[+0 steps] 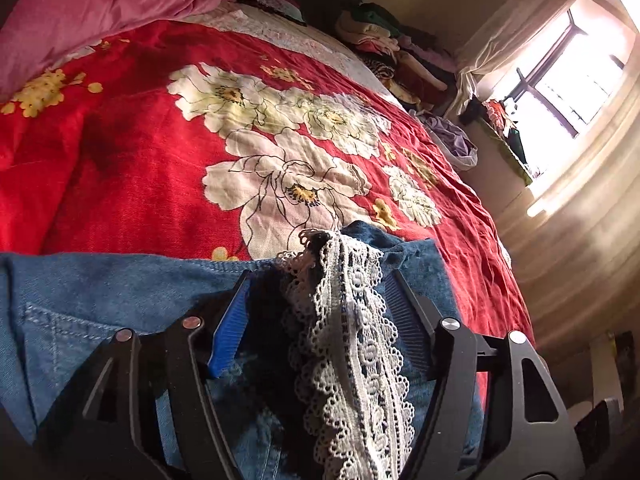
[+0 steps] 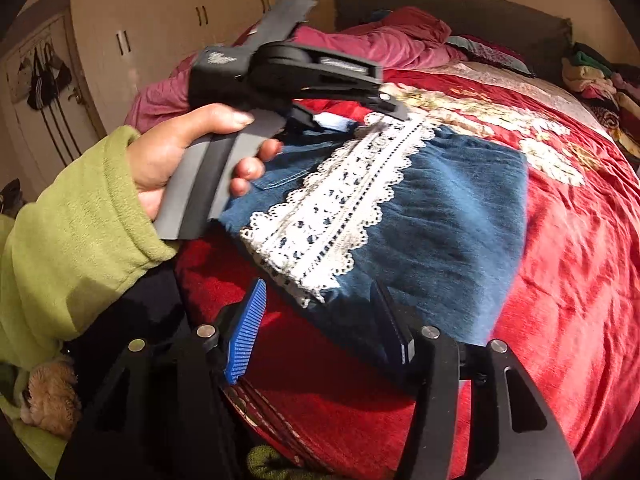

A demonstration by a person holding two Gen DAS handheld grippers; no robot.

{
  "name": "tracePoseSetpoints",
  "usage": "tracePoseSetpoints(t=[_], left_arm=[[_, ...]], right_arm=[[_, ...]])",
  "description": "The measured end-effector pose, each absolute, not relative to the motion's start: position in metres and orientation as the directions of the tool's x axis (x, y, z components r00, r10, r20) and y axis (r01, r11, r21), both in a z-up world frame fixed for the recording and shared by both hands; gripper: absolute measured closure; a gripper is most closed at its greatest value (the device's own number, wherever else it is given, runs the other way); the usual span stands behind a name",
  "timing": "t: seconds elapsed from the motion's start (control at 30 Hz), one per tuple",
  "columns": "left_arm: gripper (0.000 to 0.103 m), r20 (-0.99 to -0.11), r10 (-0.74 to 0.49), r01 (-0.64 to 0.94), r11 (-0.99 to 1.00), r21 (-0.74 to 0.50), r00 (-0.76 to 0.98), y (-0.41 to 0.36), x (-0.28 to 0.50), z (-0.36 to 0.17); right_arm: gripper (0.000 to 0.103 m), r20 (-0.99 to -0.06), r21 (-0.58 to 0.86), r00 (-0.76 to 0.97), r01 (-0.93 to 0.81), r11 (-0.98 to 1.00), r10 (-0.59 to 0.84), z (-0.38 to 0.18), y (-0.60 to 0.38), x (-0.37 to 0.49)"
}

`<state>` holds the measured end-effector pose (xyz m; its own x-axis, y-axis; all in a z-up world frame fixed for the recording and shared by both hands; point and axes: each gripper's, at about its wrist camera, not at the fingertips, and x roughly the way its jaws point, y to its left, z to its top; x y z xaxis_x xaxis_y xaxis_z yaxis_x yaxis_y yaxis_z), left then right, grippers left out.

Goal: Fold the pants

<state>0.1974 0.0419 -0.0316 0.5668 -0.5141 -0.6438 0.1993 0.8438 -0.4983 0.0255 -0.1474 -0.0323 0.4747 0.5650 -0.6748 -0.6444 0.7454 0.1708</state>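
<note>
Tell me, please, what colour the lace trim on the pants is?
White, an openwork scalloped lace trim over blue denim pants; clearest in the right wrist view.

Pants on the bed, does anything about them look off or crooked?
Nothing damaged. The pants lie folded on the red bedspread, but the white lace strip runs diagonally across them and bunches at the left gripper.

- A red bedspread (image 1: 132,184) printed with large white flowers (image 1: 280,184) is spread over the bed.
- A crumpled pink quilt (image 1: 100,12) is heaped at the head end.
- A dark headboard (image 2: 452,12) is seen behind it.
- Folded clothes (image 1: 384,40) are piled along the far side of the bed.
- A bright window (image 1: 560,80) is framed by a pale curtain (image 1: 516,36).
- Cream wardrobe doors (image 2: 168,20) with dark handles are seen along the wall.
- Bags (image 2: 44,80) are hung on a door.
</note>
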Motion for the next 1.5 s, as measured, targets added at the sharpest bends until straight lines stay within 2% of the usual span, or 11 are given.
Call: tracePoseSetpoints(t=[0.13,0.37,0.47,0.6,0.9,0.97,1.03,1.17,1.37,1.5], left_arm=[[0.036,-0.65,-0.472,0.163,0.864,-0.477,0.595,0.057,0.17,-0.023],[0.036,-0.686,-0.424,0.201,0.902,-0.383,0.592,0.046,0.118,-0.015],[0.036,-0.722,-0.383,0.253,0.924,-0.288,0.576,0.022,0.1,-0.017],[0.035,-0.818,-0.247,0.271,0.956,-0.116,0.52,-0.002,0.092,-0.044],[0.034,-0.821,-0.265,0.268,0.953,-0.142,0.506,0.01,0.086,-0.048],[0.031,-0.815,-0.268,0.266,0.953,-0.146,0.513,0.011,0.083,-0.044],[0.023,-0.801,-0.278,0.266,0.952,-0.155,0.529,0.014,0.079,-0.038],[0.019,-0.776,-0.297,0.264,0.949,-0.174,0.556,0.019,0.07,-0.027],[0.01,-0.777,-0.265,0.262,0.956,-0.133,0.571,0.012,0.07,-0.029],[0.01,-0.797,-0.233,0.237,0.964,-0.116,0.557,0.012,0.076,-0.038]], right_arm=[[0.052,-0.678,0.164,0.528,-0.57,0.805,0.512,-0.031,-0.175,0.03],[0.053,-0.683,0.173,0.553,-0.512,0.842,0.477,-0.031,-0.185,0.04],[0.053,-0.703,0.143,0.553,-0.506,0.85,0.447,-0.036,-0.183,0.043],[0.052,-0.748,0.106,0.532,-0.493,0.864,0.396,-0.05,-0.185,0.043],[0.051,-0.755,0.122,0.524,-0.478,0.87,0.394,-0.061,-0.194,0.039],[0.05,-0.742,0.14,0.526,-0.485,0.863,0.416,-0.053,-0.196,0.037],[0.05,-0.707,0.144,0.555,-0.495,0.857,0.439,-0.041,-0.201,0.035],[0.05,-0.661,0.101,0.616,-0.492,0.865,0.428,-0.02,-0.204,0.044],[0.05,-0.682,0.065,0.596,-0.528,0.847,0.423,-0.013,-0.184,0.081],[0.05,-0.71,-0.004,0.586,-0.557,0.83,0.39,-0.019,-0.165,0.1]])
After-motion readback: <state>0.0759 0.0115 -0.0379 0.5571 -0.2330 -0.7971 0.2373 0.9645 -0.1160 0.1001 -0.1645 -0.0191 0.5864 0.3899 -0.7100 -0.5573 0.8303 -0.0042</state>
